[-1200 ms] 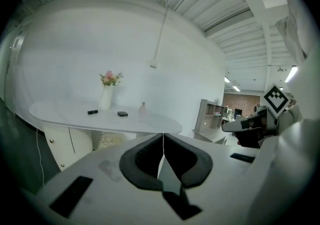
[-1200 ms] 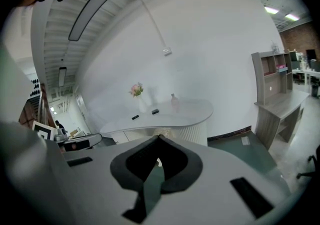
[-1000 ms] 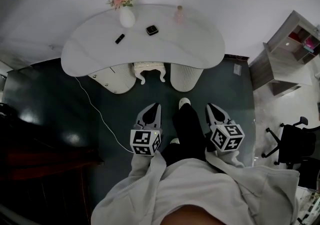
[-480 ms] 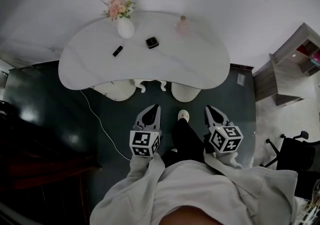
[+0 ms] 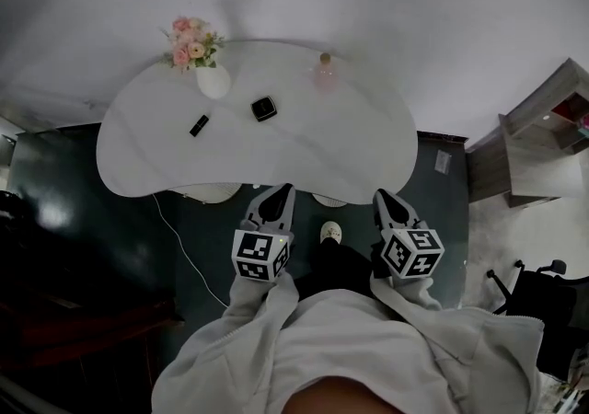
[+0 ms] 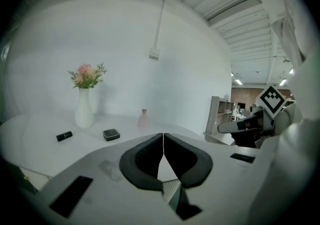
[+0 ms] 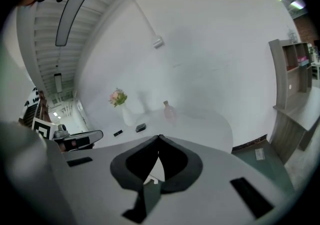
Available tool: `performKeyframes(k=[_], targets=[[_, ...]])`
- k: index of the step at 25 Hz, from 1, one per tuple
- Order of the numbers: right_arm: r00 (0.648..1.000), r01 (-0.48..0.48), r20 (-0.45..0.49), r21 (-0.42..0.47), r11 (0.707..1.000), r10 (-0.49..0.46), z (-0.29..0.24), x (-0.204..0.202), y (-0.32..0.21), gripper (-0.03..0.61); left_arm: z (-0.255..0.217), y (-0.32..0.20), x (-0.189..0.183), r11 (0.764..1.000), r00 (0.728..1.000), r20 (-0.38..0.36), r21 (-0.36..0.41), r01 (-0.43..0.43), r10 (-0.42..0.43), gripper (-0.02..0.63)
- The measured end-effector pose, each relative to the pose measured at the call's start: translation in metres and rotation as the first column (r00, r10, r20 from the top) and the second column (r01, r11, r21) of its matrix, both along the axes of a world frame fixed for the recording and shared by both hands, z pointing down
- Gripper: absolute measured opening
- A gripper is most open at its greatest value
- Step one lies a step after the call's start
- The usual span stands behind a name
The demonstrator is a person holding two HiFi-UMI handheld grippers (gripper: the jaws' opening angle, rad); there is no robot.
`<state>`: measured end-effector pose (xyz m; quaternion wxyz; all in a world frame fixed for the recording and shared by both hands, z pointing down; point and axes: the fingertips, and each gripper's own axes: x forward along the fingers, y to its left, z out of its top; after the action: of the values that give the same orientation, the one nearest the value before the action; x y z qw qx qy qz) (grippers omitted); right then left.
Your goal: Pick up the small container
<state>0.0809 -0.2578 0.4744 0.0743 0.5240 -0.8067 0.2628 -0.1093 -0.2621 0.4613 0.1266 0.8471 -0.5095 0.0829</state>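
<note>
**Claws closed, container ahead**

Nearest, our left gripper (image 5: 282, 191) and right gripper (image 5: 384, 196) hold their jaws pressed together on nothing, pointing at twelve o'clock. Beyond, on the white table (image 5: 350, 145), the small container (image 5: 264, 109) lies flat, squarish, a corner toward us. We cannot make out its long axis or any print. A black tube (image 5: 199, 125) lies at its eight o'clock, a vase (image 5: 213, 81) at ten.

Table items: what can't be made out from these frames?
- Black box: too small in every view to tell lid or contents.
- Black stick: too small in every view to identify.
- Pink bottle: pale and blurred against the table in the head view; its fill cannot be read.
- Shelf: cut off by the right edge of the head view.
</note>
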Motion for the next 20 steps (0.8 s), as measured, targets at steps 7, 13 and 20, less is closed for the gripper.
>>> performKeyframes(k=[7, 13, 20], targets=[[1.000, 0.013, 0.015, -0.003, 1.000, -0.012, 0.004, 0.013, -0.053, 0.049, 0.000, -0.053, 0.019, 1.000, 1.000, 0.009, -0.010, -0.011, 0.012, 0.017], [0.999, 0.023, 0.039, -0.014, 1.000, -0.022, 0.014, 0.018, -0.085, 0.049, 0.008, -0.088, 0.026, 0.999, 1.000, 0.010, -0.035, -0.002, 0.002, 0.017], [0.998, 0.045, 0.043, -0.027, 0.999, -0.044, 0.021, 0.021, -0.109, 0.049, 0.014, -0.111, 0.034, 0.998, 1.000, 0.002, -0.060, 0.003, -0.003, 0.017]])
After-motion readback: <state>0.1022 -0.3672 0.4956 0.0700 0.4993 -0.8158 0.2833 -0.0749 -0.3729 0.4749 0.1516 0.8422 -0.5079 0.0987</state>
